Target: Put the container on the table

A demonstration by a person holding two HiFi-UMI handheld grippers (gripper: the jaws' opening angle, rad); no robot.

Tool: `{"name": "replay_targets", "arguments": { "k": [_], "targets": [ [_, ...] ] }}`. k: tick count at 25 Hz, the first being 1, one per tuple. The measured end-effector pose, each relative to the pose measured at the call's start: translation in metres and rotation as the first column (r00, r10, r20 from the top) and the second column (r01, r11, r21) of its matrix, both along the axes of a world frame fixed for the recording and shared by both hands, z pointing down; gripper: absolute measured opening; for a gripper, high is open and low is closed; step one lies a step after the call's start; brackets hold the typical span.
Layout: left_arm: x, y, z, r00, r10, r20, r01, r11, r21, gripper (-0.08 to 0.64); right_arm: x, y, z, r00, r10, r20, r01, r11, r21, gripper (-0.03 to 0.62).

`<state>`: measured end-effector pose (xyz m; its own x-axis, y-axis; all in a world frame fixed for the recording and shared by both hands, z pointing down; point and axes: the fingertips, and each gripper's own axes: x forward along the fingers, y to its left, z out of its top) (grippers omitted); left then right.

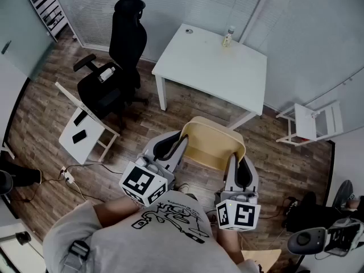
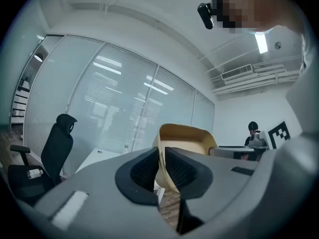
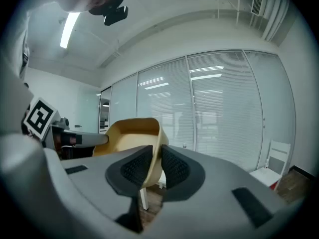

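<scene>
A tan plastic container (image 1: 211, 143) hangs in the air between my two grippers, above the wood floor. My left gripper (image 1: 172, 147) is shut on its left rim; the wall (image 2: 160, 167) sits pinched between the black pads. At the opposite side my right gripper (image 1: 241, 174) is shut on the right rim (image 3: 155, 159). The container's open top (image 2: 185, 135) shows in the left gripper view and its bowl (image 3: 130, 133) in the right gripper view. The white table (image 1: 213, 70) stands ahead of the container, apart from it.
A small bottle (image 1: 228, 37) stands at the table's far edge. A black office chair (image 1: 116, 67) is left of the table, with a tipped white side table (image 1: 85, 127) near it. A white folding stand (image 1: 311, 123) is at the right. Glass walls with blinds run behind.
</scene>
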<state>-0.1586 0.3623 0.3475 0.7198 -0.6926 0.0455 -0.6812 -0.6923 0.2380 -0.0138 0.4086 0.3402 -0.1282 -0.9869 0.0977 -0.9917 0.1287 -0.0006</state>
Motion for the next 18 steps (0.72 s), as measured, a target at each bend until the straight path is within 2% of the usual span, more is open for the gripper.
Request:
{"name": "replay_targets", "arguments": {
  "k": [6, 18],
  "targets": [
    [0.007, 0.003, 0.005, 1.000, -0.008, 0.005, 0.008, 0.999, -0.032, 0.034, 0.008, -0.001, 0.000, 1.000, -0.016, 0.000, 0.016, 1.000, -0.019, 0.049],
    [-0.019, -0.007, 0.018, 1.000, 0.002, 0.001, -0.002, 0.999, -0.052, 0.034, -0.020, -0.006, 0.005, 1.000, -0.016, 0.011, 0.016, 1.000, -0.011, 0.050]
  ]
}}
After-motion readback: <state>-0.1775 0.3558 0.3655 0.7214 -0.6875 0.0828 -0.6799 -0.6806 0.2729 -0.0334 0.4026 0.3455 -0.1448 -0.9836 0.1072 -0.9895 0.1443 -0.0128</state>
